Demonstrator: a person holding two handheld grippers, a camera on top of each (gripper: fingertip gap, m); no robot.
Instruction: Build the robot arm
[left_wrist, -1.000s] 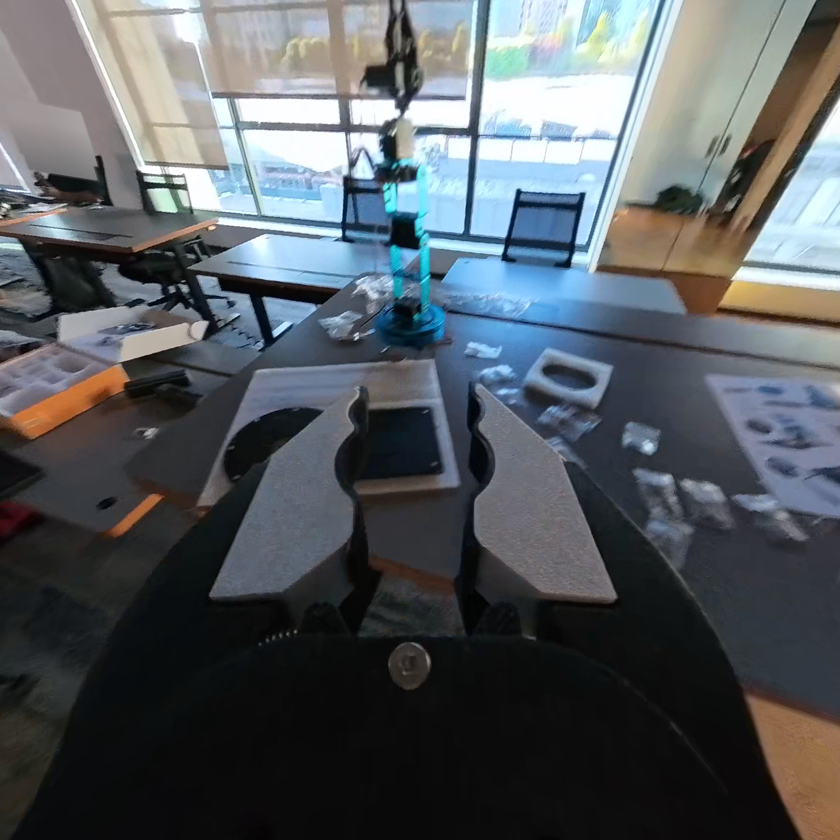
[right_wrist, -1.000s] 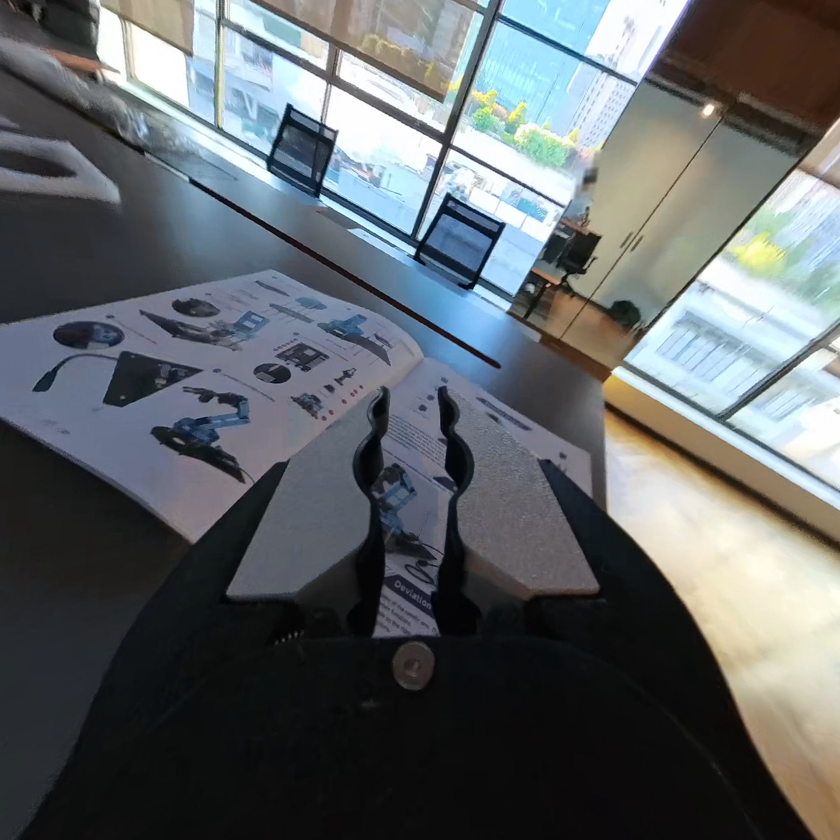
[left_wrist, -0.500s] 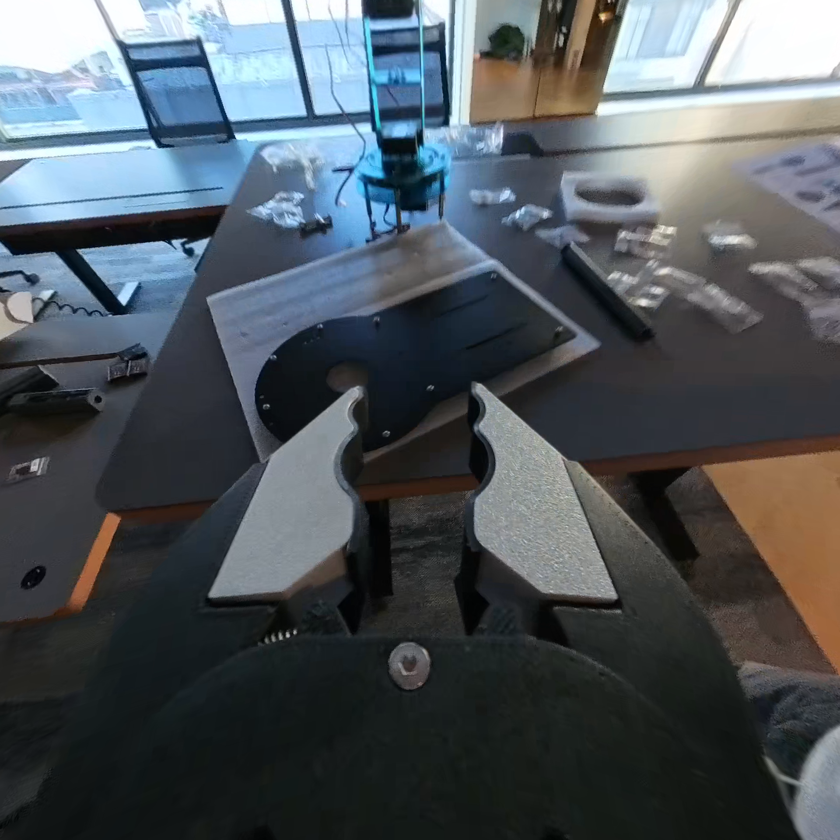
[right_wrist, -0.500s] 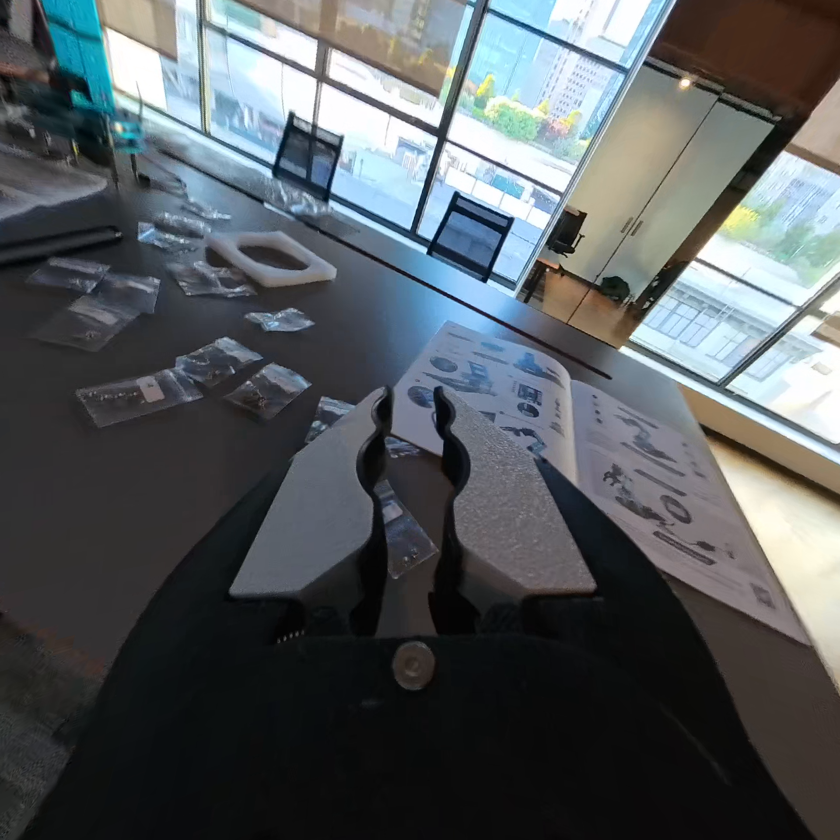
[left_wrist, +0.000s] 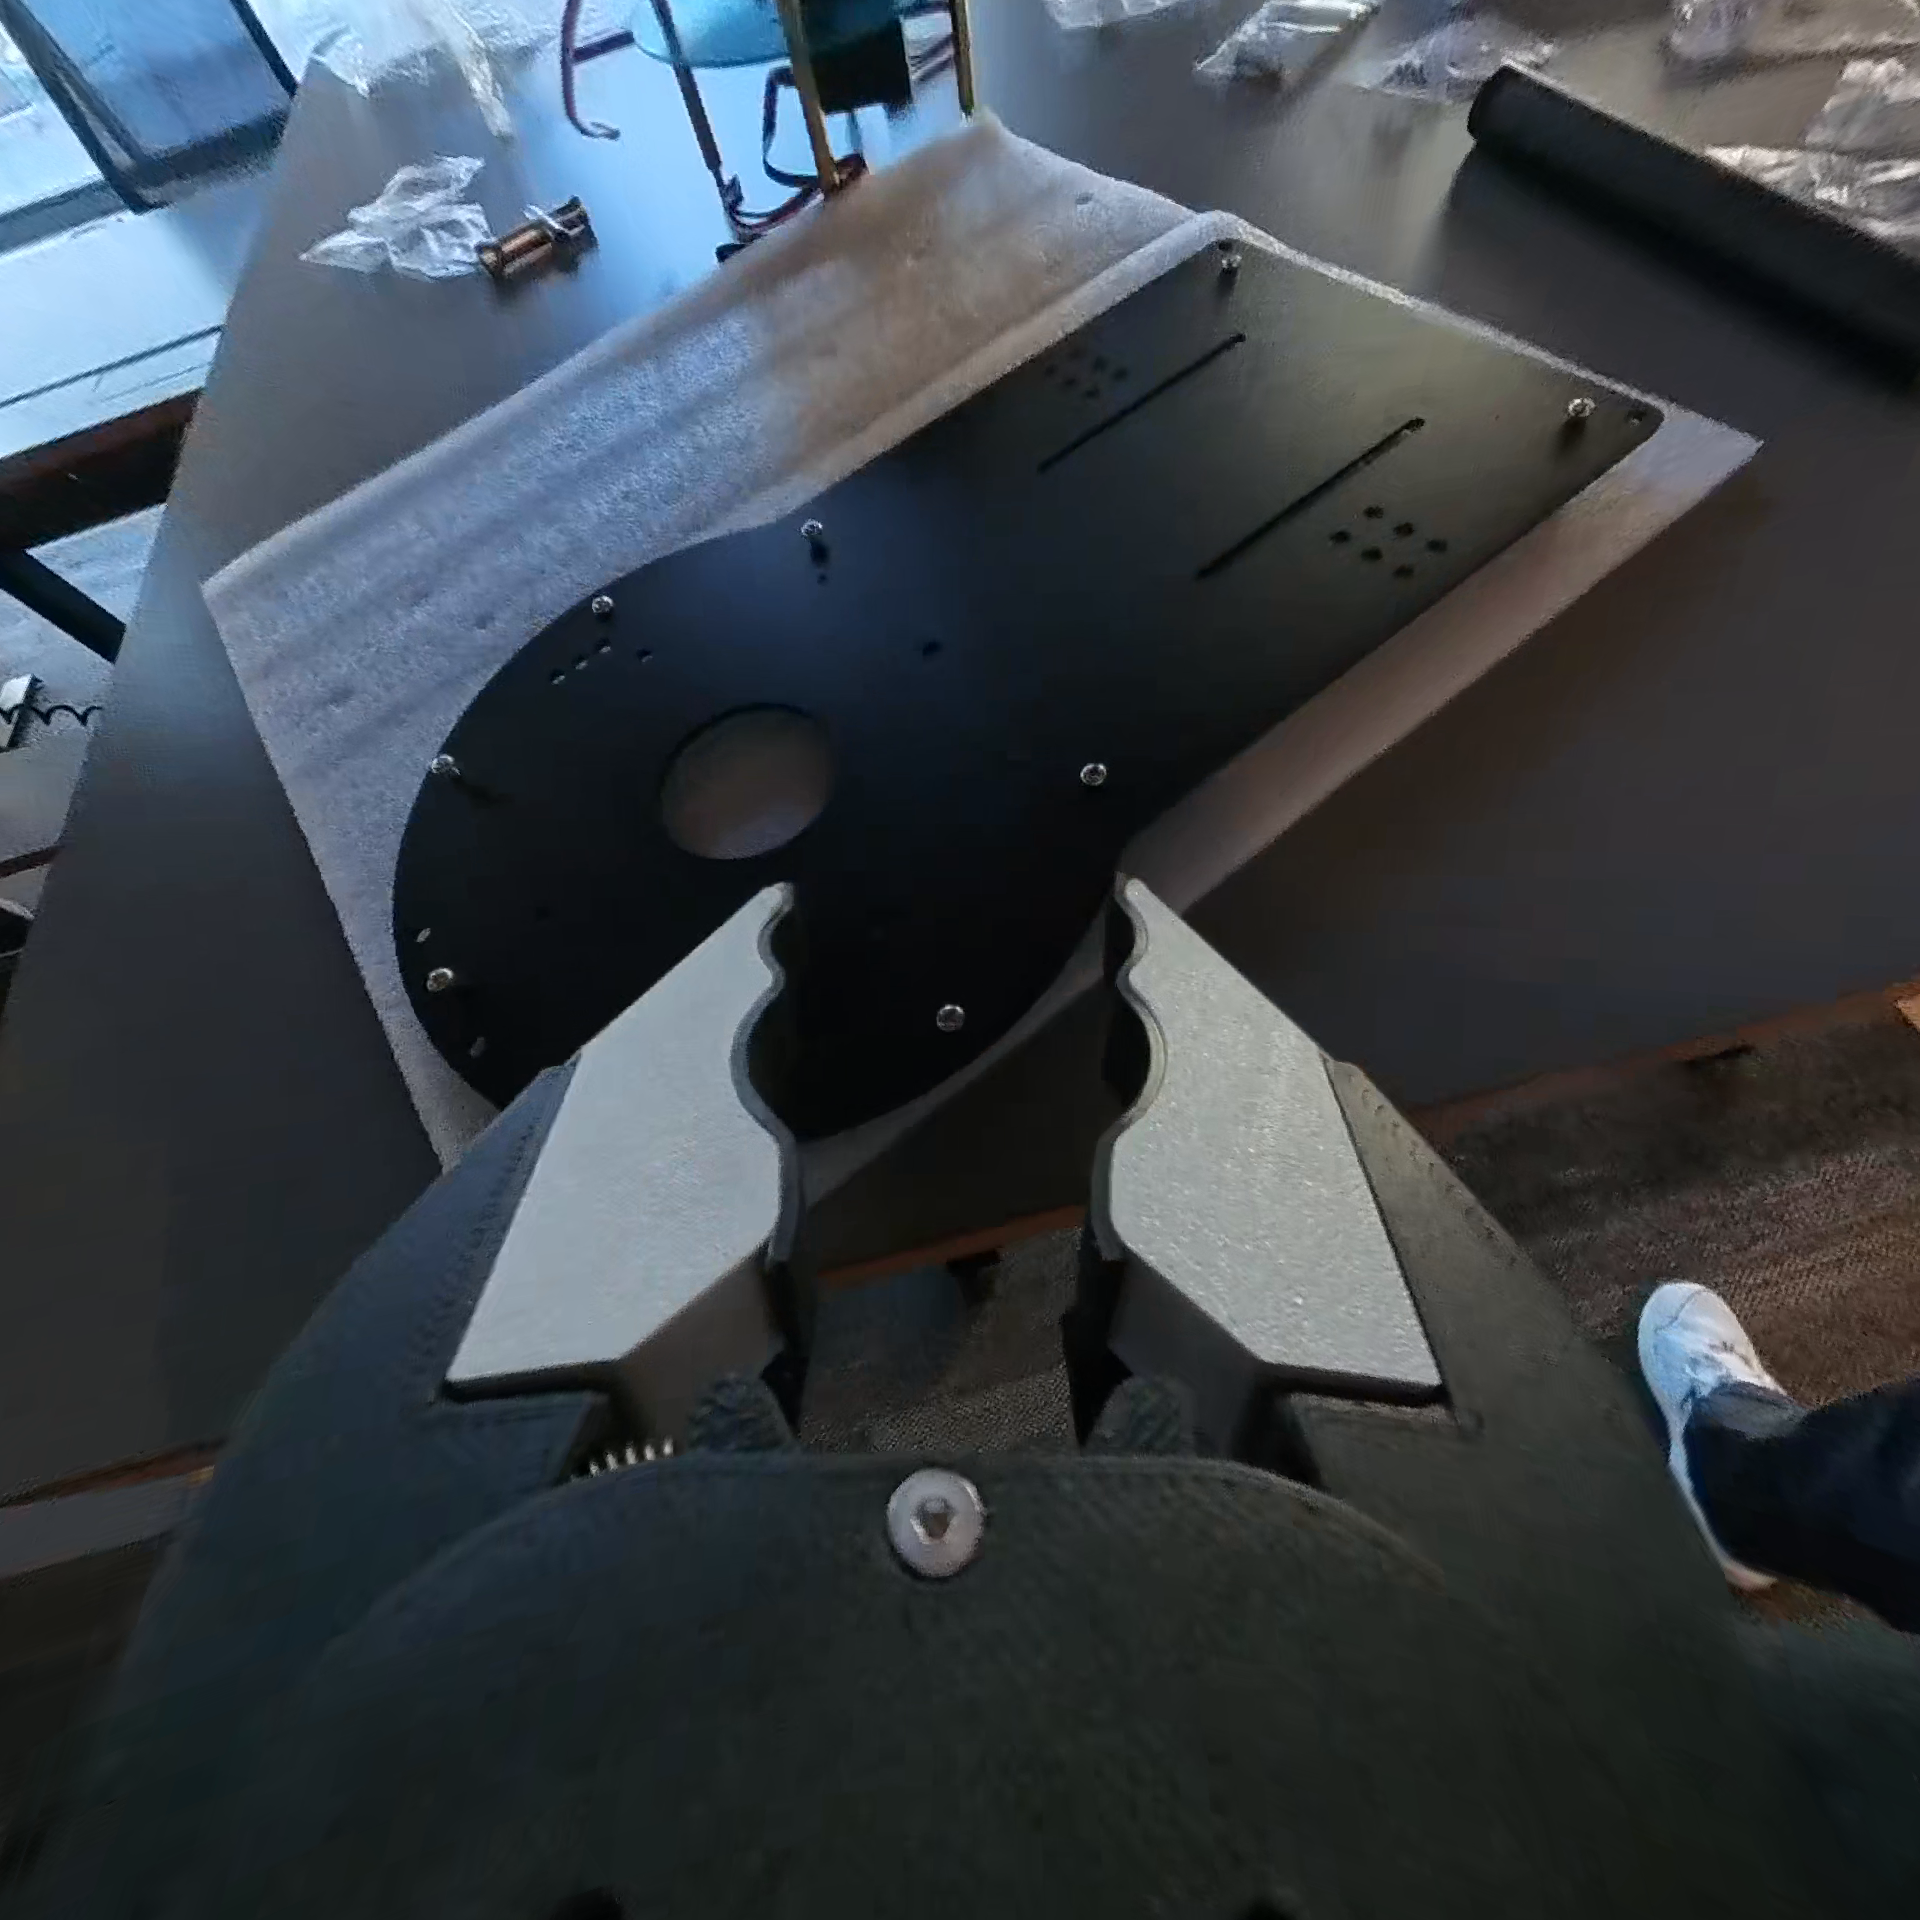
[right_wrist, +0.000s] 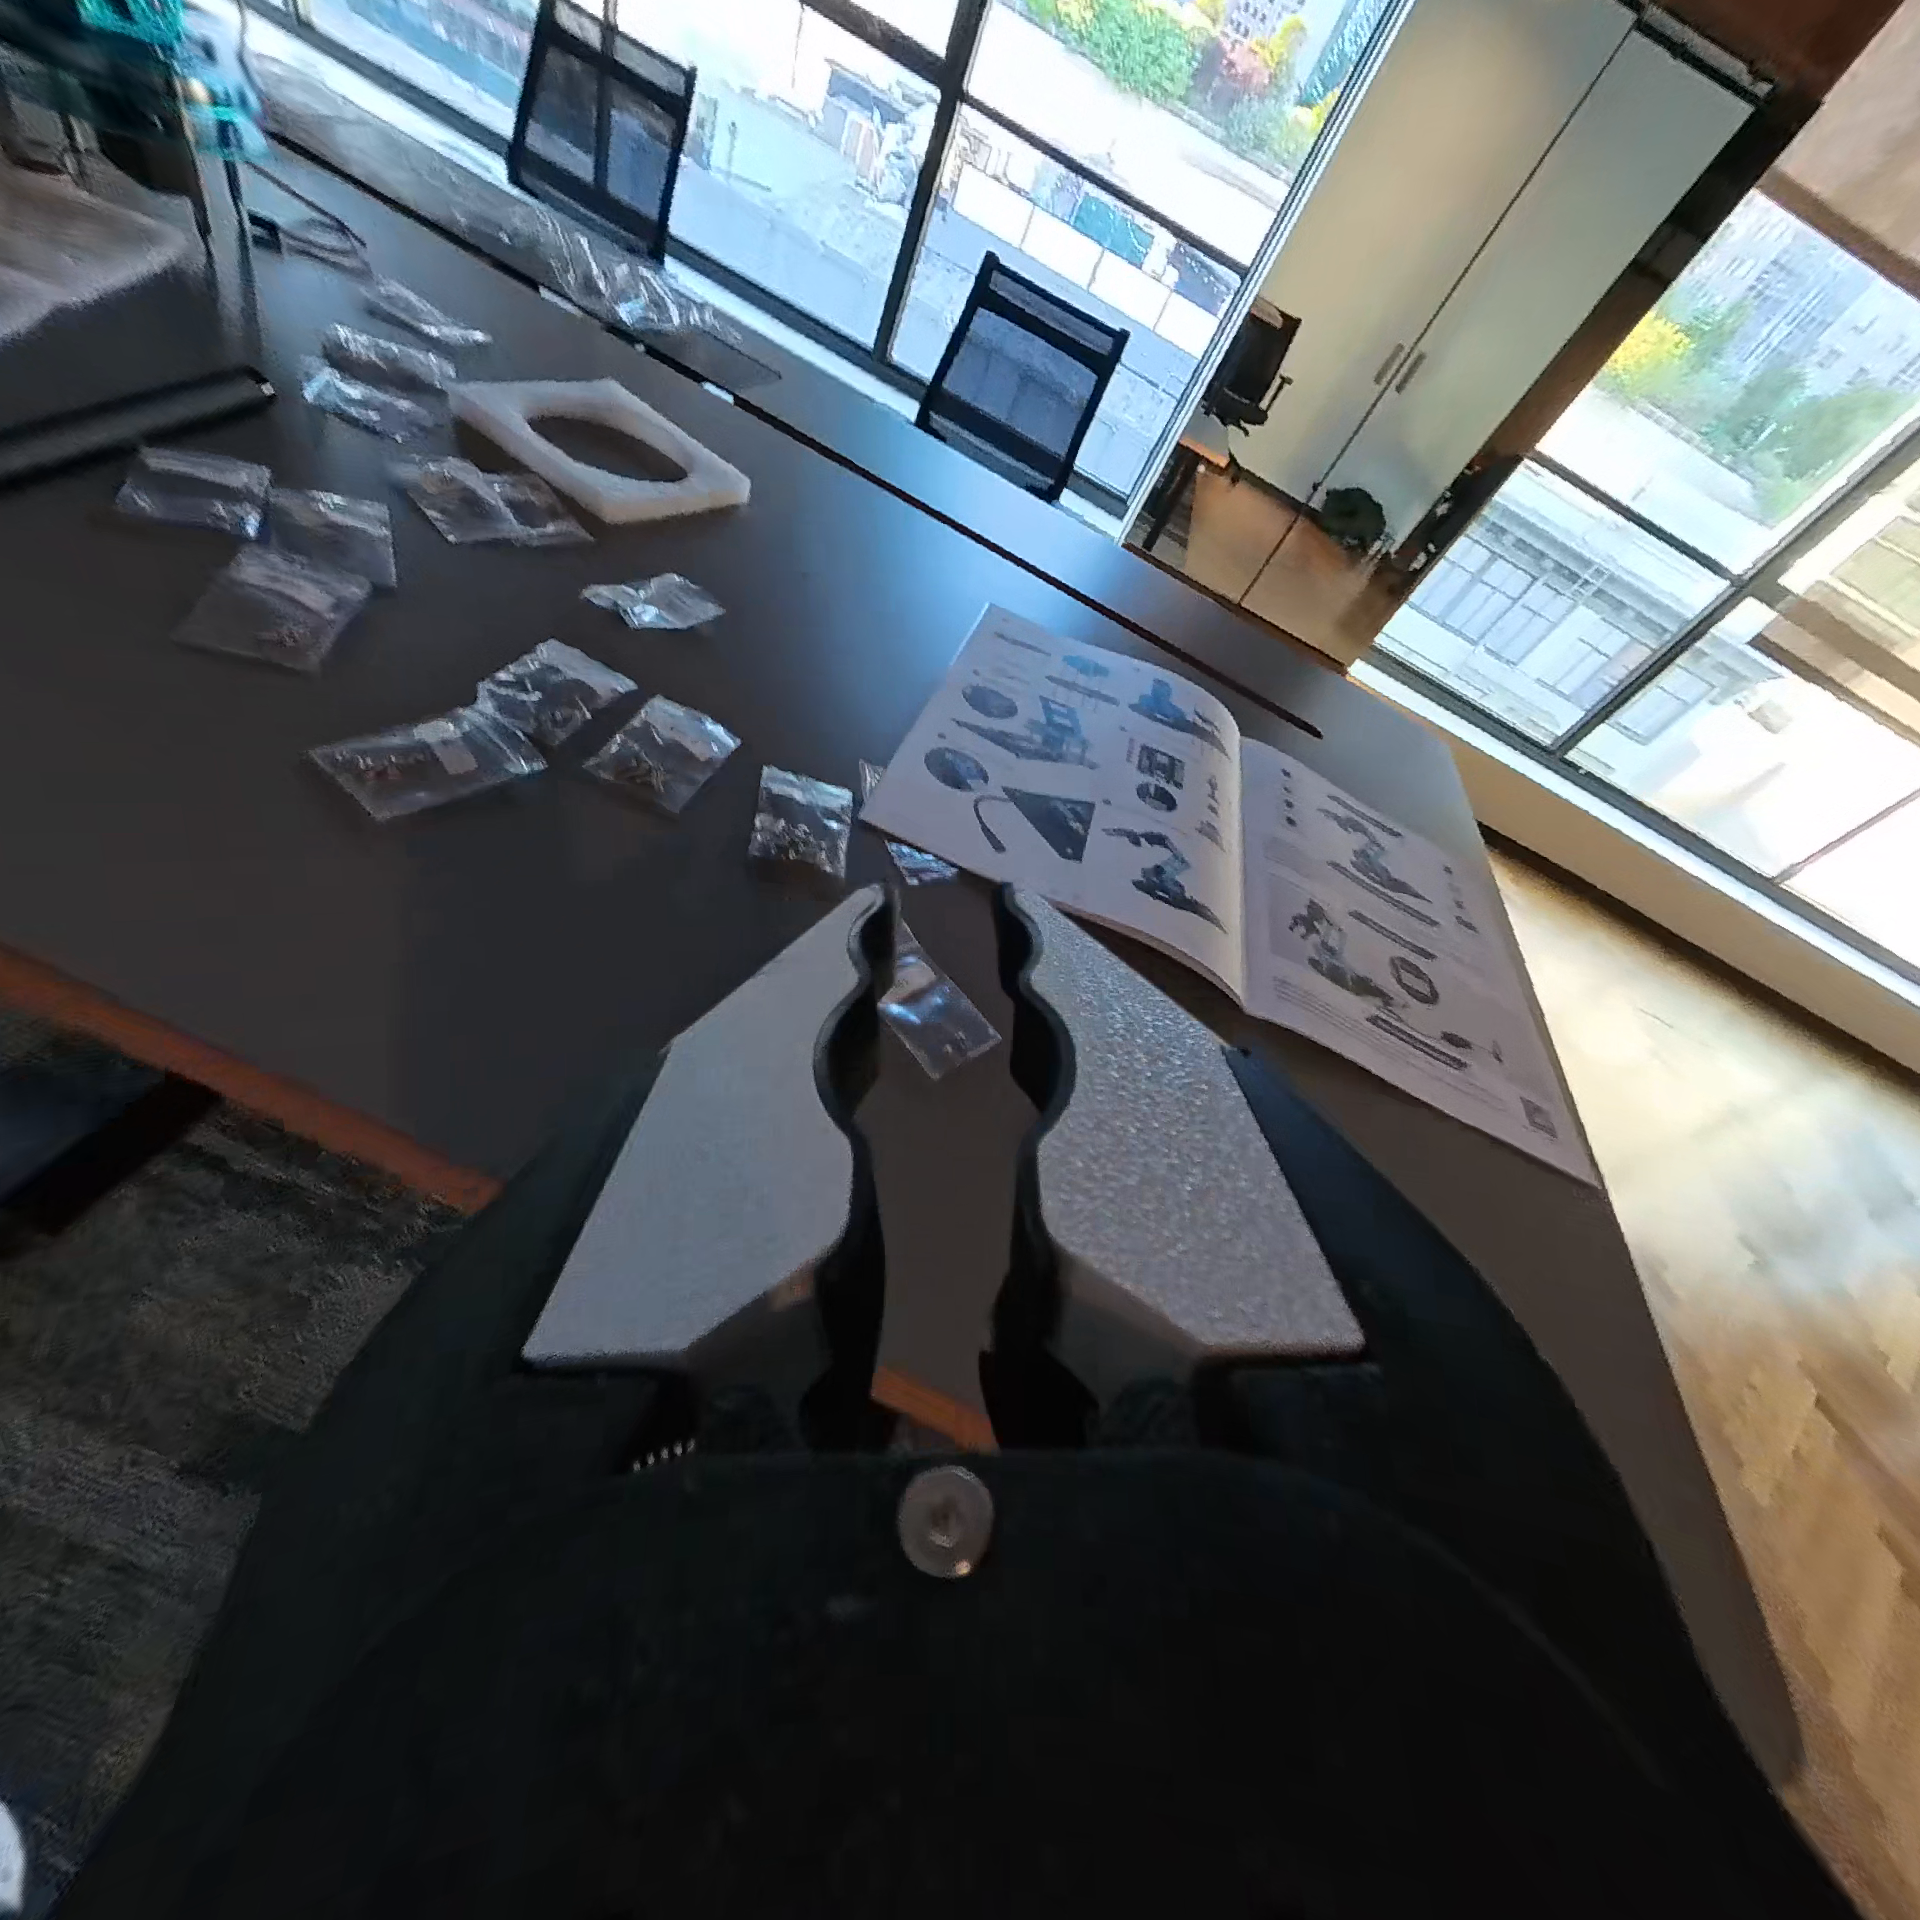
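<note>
In the left wrist view a black metal plate (left_wrist: 935, 644) with a round hole, slots and small screws lies on a grey foam sheet (left_wrist: 623, 436) on the dark table (left_wrist: 1558, 727). My left gripper (left_wrist: 954, 904) is open wide and empty, hovering over the plate's rounded near end. In the right wrist view my right gripper (right_wrist: 943, 899) stands narrowly open with nothing between its pads. A small clear plastic bag (right_wrist: 935, 1023) lies on the table behind the gap. An open booklet (right_wrist: 1195, 831) lies just to the right of the fingers.
Several clear bags of small parts (right_wrist: 426, 764) and a white foam frame (right_wrist: 603, 457) lie on the table to the left. A blue robot arm's base (left_wrist: 727, 31) and a black tube (left_wrist: 1683, 197) lie beyond the plate. A person's shoe (left_wrist: 1704, 1351) is on the carpet. My hands' fingertips stand some 60 cm from each other.
My left gripper has moved in and tilted down over the black plate, and its jaws have opened wider. My right gripper has drawn back from the booklet toward the table's near edge, gap unchanged.
</note>
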